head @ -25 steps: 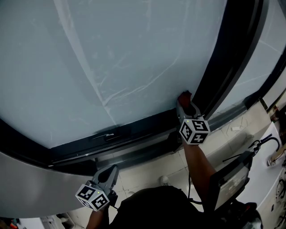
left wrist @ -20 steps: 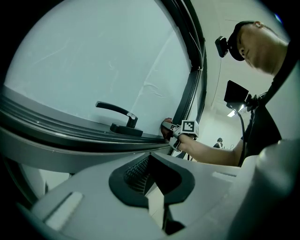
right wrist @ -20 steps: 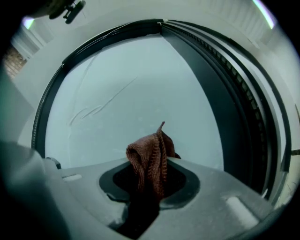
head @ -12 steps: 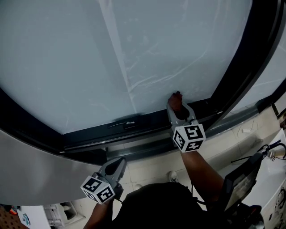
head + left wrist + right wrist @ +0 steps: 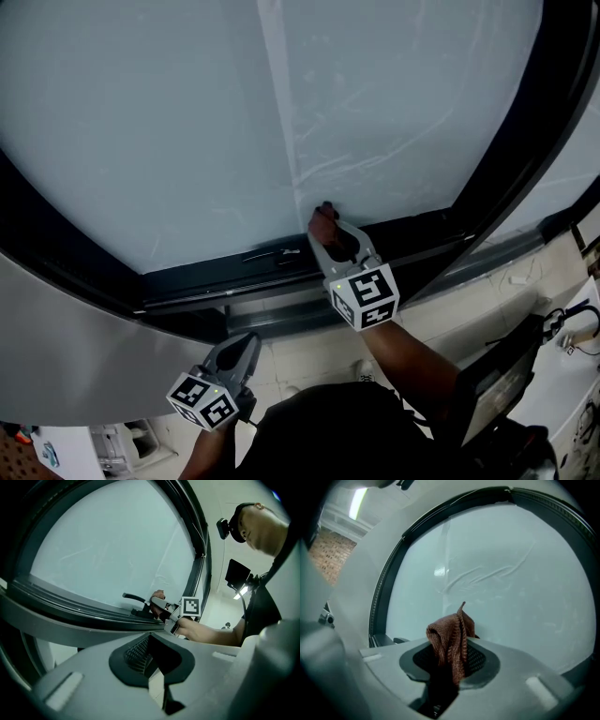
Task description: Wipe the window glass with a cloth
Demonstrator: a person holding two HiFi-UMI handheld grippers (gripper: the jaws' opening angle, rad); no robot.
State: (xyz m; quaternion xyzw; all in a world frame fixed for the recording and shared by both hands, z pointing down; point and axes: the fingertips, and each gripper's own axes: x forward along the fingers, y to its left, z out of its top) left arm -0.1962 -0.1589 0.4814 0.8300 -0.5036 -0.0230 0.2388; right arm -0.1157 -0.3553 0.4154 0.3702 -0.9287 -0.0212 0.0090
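The large frosted window glass (image 5: 169, 122) fills the top of the head view, with faint streaks near its lower middle. My right gripper (image 5: 324, 221) is shut on a reddish-brown cloth (image 5: 323, 212), which presses against the glass just above the bottom frame. In the right gripper view the cloth (image 5: 451, 637) stands bunched up out of the right gripper (image 5: 451, 660), with the glass (image 5: 511, 588) close behind. My left gripper (image 5: 247, 343) hangs low, away from the window, shut and holding nothing. Its own view shows the left gripper (image 5: 151, 652) and the cloth (image 5: 158, 594) far off.
A dark window frame (image 5: 216, 286) runs under the glass and up the right side. A black window handle (image 5: 267, 253) lies on the frame just left of the cloth. Pale floor tiles (image 5: 469, 300), a dark screen (image 5: 511, 361) and cables (image 5: 567, 323) are at lower right.
My right gripper has slid the cloth leftward along the bottom edge of the glass. The left gripper has stayed low and about where it was.
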